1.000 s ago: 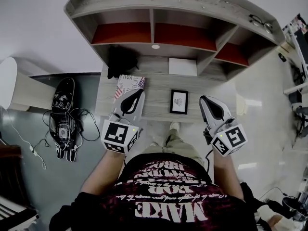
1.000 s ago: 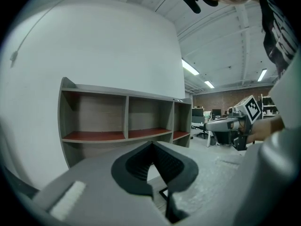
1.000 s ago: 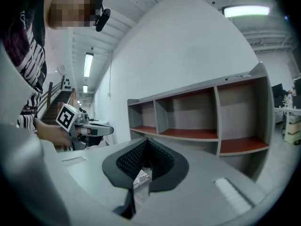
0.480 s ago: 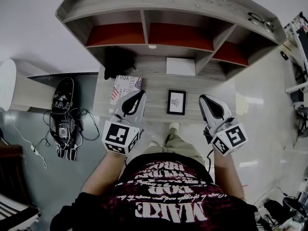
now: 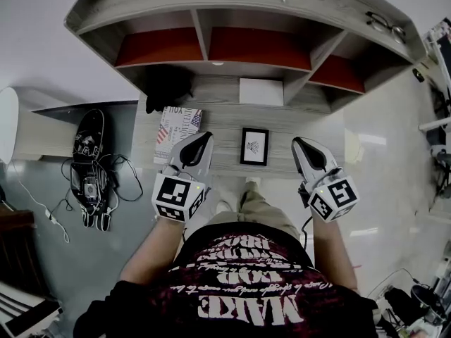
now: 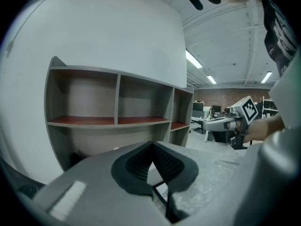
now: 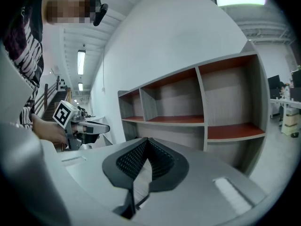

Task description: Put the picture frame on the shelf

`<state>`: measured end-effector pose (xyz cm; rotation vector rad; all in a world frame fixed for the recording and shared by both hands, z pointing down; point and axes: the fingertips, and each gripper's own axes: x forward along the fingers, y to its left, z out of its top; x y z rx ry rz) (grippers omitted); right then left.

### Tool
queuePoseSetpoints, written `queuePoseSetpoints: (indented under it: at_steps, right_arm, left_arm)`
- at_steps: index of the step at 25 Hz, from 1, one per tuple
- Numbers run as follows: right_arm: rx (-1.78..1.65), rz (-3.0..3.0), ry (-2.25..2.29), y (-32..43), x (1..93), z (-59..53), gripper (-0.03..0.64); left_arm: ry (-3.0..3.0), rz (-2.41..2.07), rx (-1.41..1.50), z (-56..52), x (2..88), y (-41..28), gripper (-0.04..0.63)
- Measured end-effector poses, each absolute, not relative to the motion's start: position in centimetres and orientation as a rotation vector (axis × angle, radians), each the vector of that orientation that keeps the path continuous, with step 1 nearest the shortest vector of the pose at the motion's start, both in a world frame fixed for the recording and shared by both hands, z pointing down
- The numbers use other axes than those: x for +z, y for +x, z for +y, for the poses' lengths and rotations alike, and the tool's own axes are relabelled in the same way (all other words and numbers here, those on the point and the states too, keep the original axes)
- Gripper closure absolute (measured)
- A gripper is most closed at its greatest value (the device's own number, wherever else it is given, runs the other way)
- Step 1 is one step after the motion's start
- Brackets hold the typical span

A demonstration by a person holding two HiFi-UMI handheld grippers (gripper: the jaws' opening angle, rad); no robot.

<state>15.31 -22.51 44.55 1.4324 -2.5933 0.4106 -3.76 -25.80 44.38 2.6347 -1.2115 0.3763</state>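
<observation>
The picture frame (image 5: 254, 146), black with a white mat and a small drawing, lies flat on the grey wooden desk (image 5: 225, 122). Behind it rises the shelf (image 5: 211, 20) with red-lined compartments. My left gripper (image 5: 204, 137) hovers over the desk's front edge to the left of the frame, jaws shut and empty. My right gripper (image 5: 297, 142) hovers to the frame's right, also shut and empty. In the left gripper view a corner of the frame (image 6: 162, 190) shows under the closed pads (image 6: 141, 166). The right gripper view faces the shelf (image 7: 188, 119).
On the desk sit a white box (image 5: 261, 91), a flag-patterned book (image 5: 176, 124) and a black bundle (image 5: 168, 86). Glasses (image 5: 386, 27) rest on the shelf top. On the floor to the left are a skateboard (image 5: 88, 167) and cables.
The head view has drifted, so desk and shelf sit slightly further left in the picture. Both grippers stay shut in about the same place. The frame has not moved on the desk.
</observation>
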Motion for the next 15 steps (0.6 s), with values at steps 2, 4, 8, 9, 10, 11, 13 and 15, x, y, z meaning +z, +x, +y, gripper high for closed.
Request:
queuePoseSetpoints:
  at_steps: [2, 4, 8, 9, 10, 11, 13, 15]
  right_arm:
    - [0.439, -2.571, 1.423, 15.7, 45.6, -22.7, 0.589]
    - [0.461, -2.549, 1.414, 16.2, 46.6, -23.0, 0.589]
    - [0.498, -2.504, 1.387, 16.7, 48.9, -23.8, 0.589]
    - [0.509, -2.491, 1.379, 16.7, 49.5, -24.0, 0.588]
    - [0.520, -2.480, 1.371, 16.8, 50.2, -24.3, 0.589]
    - [0.532, -2.468, 1.361, 16.9, 50.8, -24.4, 0.588]
    - [0.556, -2.442, 1.339, 17.0, 52.3, -24.6, 0.588]
    - [0.581, -2.409, 1.312, 17.0, 54.0, -24.7, 0.588]
  left_arm:
    - [2.621, -1.198, 0.410, -26.0, 45.5, -3.3, 0.595]
    - [2.607, -1.194, 0.441, -26.2, 46.7, -3.0, 0.595]
    - [2.561, -1.187, 0.489, -26.9, 49.4, -2.8, 0.595]
    - [2.542, -1.178, 0.496, -27.0, 50.2, -2.7, 0.595]
    - [2.522, -1.167, 0.502, -27.1, 50.9, -2.7, 0.595]
    - [2.506, -1.156, 0.511, -27.2, 51.6, -2.5, 0.595]
    - [2.483, -1.134, 0.545, -27.2, 53.0, -2.3, 0.595]
    - [2.469, -1.114, 0.588, -27.2, 54.4, -2.0, 0.595]
